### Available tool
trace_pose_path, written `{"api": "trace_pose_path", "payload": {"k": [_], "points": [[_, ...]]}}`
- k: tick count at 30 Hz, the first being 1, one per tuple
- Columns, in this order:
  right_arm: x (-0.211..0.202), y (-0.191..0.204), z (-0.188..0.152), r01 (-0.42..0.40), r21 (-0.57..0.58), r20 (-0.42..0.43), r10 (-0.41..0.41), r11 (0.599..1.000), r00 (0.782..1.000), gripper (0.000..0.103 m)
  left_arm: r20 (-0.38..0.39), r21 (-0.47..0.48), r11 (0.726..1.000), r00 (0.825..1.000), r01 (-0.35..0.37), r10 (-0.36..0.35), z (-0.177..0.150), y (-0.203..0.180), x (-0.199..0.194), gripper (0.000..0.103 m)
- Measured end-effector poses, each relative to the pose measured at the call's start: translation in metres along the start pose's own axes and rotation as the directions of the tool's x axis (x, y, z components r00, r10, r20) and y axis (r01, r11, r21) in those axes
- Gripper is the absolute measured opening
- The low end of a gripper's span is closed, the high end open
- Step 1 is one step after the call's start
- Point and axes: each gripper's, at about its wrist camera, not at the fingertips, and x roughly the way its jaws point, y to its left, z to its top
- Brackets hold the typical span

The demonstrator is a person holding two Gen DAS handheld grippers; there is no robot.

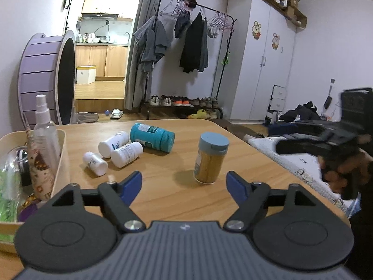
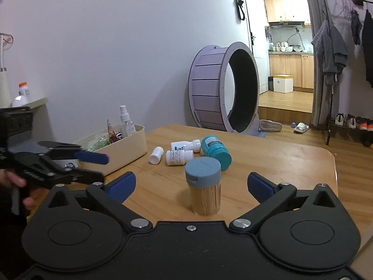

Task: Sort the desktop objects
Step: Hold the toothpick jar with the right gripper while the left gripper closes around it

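A toothpick jar (image 1: 211, 161) (image 2: 204, 186) with a grey-blue lid stands upright on the wooden table (image 1: 163, 196). My left gripper (image 1: 184, 184) is open, and the jar stands just ahead between its blue fingertips. My right gripper (image 2: 191, 183) is open too, its blue pads either side of the jar without touching. Behind lie three white pill bottles (image 1: 116, 149) (image 2: 179, 155) and a teal jar (image 1: 152, 137) (image 2: 215, 149), all on their sides. The left gripper (image 2: 93, 165) also shows in the right wrist view, beside the beige bin (image 2: 123, 154).
The beige bin (image 1: 61, 163) at the table's left holds a spray bottle (image 1: 44, 128) (image 2: 127, 121), a patterned tube and green packets. A hand (image 1: 345, 172) holds the right gripper off the table's right edge. A purple wheel (image 2: 223, 86), a clothes rack and a wardrobe stand beyond.
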Motion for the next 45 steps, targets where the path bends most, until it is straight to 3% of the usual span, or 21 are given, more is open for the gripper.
{"api": "trace_pose_path", "payload": {"k": [8, 22, 27, 29, 31, 37, 45], "points": [[-0.032, 0.000, -0.010, -0.114, -0.006, 0.028, 0.115, 0.993, 0.993, 0.103, -0.013, 0.023, 1.000, 1.000, 0.018, -0.018, 0.019, -0.011, 0.036, 0.082], [-0.047, -0.010, -0.010, -0.116, 0.036, 0.105, 0.111, 0.993, 0.988, 0.103, -0.047, 0.112, 0.993, 0.998, 0.038, -0.033, 0.027, -0.036, 0.104, 0.080], [-0.049, -0.012, -0.012, -0.102, 0.053, 0.119, 0.095, 0.993, 0.988, 0.103, -0.046, 0.123, 0.991, 0.998, 0.045, -0.039, 0.025, -0.039, 0.112, 0.070], [-0.048, -0.011, -0.013, -0.103, 0.058, 0.115, 0.096, 0.993, 0.989, 0.103, -0.047, 0.133, 0.990, 0.998, 0.048, -0.042, 0.023, -0.040, 0.114, 0.048], [-0.047, -0.010, -0.012, -0.102, 0.059, 0.119, 0.094, 0.993, 0.988, 0.103, -0.048, 0.145, 0.988, 0.998, 0.048, -0.041, 0.022, -0.042, 0.116, 0.048], [-0.048, -0.012, -0.011, -0.103, 0.078, 0.153, 0.090, 0.992, 0.984, 0.103, -0.007, 0.127, 0.992, 1.000, 0.023, -0.023, 0.024, -0.038, 0.091, 0.048], [-0.037, -0.003, -0.006, -0.140, 0.092, 0.188, 0.121, 0.986, 0.975, 0.103, 0.070, 0.078, 0.994, 0.995, -0.073, 0.068, 0.029, -0.017, 0.010, 0.048]]}}
